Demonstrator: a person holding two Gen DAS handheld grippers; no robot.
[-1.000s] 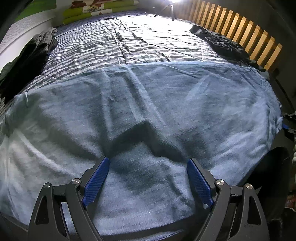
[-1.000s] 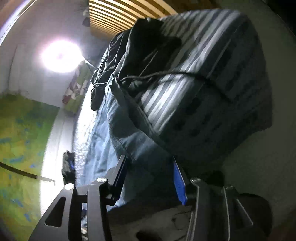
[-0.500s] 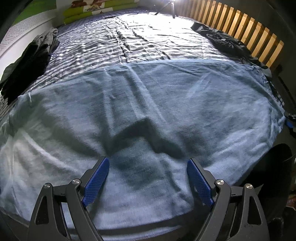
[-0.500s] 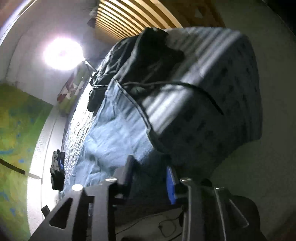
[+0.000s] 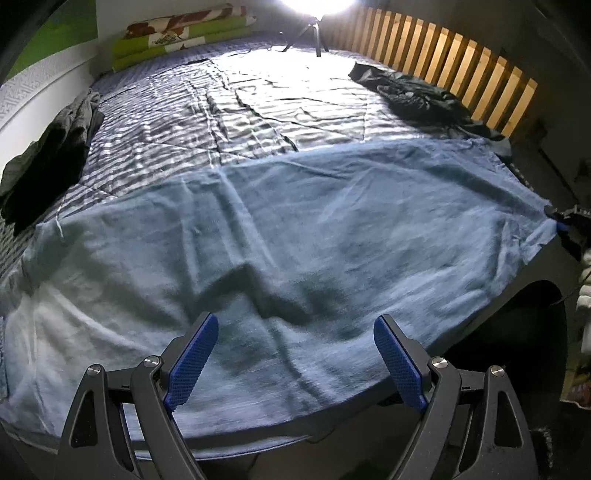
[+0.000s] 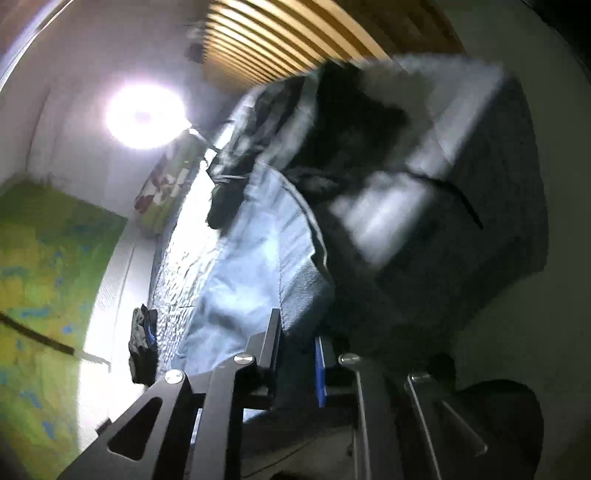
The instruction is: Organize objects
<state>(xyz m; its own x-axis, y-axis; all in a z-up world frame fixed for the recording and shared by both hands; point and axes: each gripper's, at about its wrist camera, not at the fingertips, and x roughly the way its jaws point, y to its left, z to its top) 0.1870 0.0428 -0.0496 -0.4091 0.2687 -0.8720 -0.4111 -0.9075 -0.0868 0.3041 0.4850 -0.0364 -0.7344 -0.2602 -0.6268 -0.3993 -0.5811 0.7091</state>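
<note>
A large light-blue cloth (image 5: pixel 295 221) lies spread over the near end of a bed with a grey striped sheet (image 5: pixel 258 110). My left gripper (image 5: pixel 295 332) hangs above the cloth's near part, open wide, with nothing pinched between its blue pads. In the right wrist view the cloth (image 6: pixel 240 280) runs down into my right gripper (image 6: pixel 297 343). Its jaws are closing to a narrow gap with the cloth's edge between them. That gripper also shows in the left wrist view as a small dark shape (image 5: pixel 563 221) at the cloth's right corner.
Dark clothes lie at the bed's left edge (image 5: pixel 48 155) and at the far right (image 5: pixel 413 96) beside a wooden slatted board (image 5: pixel 461 74). Green patterned pillows (image 5: pixel 177 40) and a bright lamp on a tripod (image 5: pixel 314 22) stand at the far end. The bed's side drops to dark floor at right.
The right jaws have narrowed onto the cloth's edge, and that view has lifted and blurred. The left gripper has risen, still open, so more of the bed shows.
</note>
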